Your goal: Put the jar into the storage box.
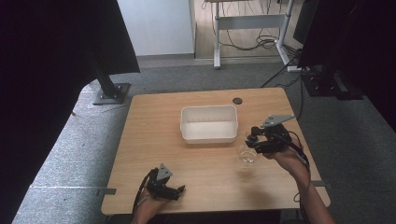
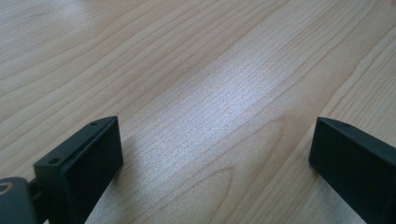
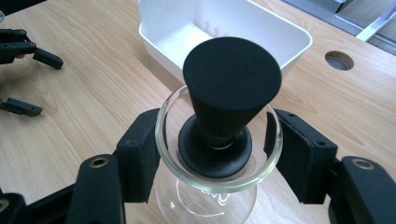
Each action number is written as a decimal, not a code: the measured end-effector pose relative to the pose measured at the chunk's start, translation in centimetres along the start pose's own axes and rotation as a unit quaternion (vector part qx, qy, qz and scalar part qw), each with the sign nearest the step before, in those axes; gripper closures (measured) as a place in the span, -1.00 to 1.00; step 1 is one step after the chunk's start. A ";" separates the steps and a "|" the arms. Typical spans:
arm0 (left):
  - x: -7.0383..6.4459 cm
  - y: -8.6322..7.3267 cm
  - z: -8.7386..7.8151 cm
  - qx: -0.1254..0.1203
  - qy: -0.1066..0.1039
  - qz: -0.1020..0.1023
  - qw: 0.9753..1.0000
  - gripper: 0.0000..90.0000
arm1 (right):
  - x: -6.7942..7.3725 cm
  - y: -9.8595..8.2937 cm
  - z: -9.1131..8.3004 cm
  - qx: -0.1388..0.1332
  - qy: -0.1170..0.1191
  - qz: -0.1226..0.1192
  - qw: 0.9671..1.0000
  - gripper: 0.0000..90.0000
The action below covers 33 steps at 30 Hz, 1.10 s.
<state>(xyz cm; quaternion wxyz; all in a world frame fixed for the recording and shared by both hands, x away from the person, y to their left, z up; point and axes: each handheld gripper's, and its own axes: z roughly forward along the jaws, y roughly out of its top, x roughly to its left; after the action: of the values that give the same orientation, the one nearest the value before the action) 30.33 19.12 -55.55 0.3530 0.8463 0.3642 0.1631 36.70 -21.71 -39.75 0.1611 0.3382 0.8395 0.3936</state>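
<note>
The right tool (image 3: pixel 219 158) is gripping a clear glass flask (image 3: pixel 218 140) by its neck, one jaw sitting on each side just under the flared rim, and a black stopper (image 3: pixel 232 88) is resting in the mouth with its wide end up. In the high view the flask (image 1: pixel 247 154) is standing or hanging low over the wooden surface (image 1: pixel 154 135), just beside the near right corner of the white bin (image 1: pixel 208 123) and in front of the right tool (image 1: pixel 258 141). I judge the glass to be light but stiff, slippery and quick to crack, so squeezing hard or knocking it against the bin wall is the risk; the neck below the rim is looking like the sound place to hold, since the flare is stopping it from sliding down through the jaws. The stopper is appearing to sit loose, so tilting could be tipping it out. The left tool (image 1: pixel 173 190) is lying low near the front edge of the surface, and in its own view the jaws are standing wide apart over bare wood with nothing between them. Open room is lying across the middle and left of the surface; the right edge is running close behind the right hand (image 1: pixel 287 161), and a round hole (image 1: pixel 237 100) is sitting beyond the bin.
</note>
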 end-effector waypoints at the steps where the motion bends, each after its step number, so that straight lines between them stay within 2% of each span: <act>1: 0.0 0.0 0.0 0.000 0.000 0.000 1.000 -0.94 | 0.0 0.3 0.1 0.000 0.001 -0.002 1.000 -0.20; 26: 0.0 0.0 0.0 -0.001 0.000 0.000 1.000 -0.94 | 0.4 5.1 2.8 -0.004 0.008 -0.023 1.000 -0.20; 33: 0.0 0.0 0.0 0.000 0.000 0.000 1.000 -0.94 | 0.5 6.5 4.0 -0.005 0.007 -0.025 1.000 -0.20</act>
<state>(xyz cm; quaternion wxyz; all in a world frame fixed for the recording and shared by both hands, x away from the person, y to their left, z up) 30.32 19.12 -55.56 0.3533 0.8460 0.3643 0.1633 41.37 -16.17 -37.28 0.1670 0.3137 0.8466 0.3962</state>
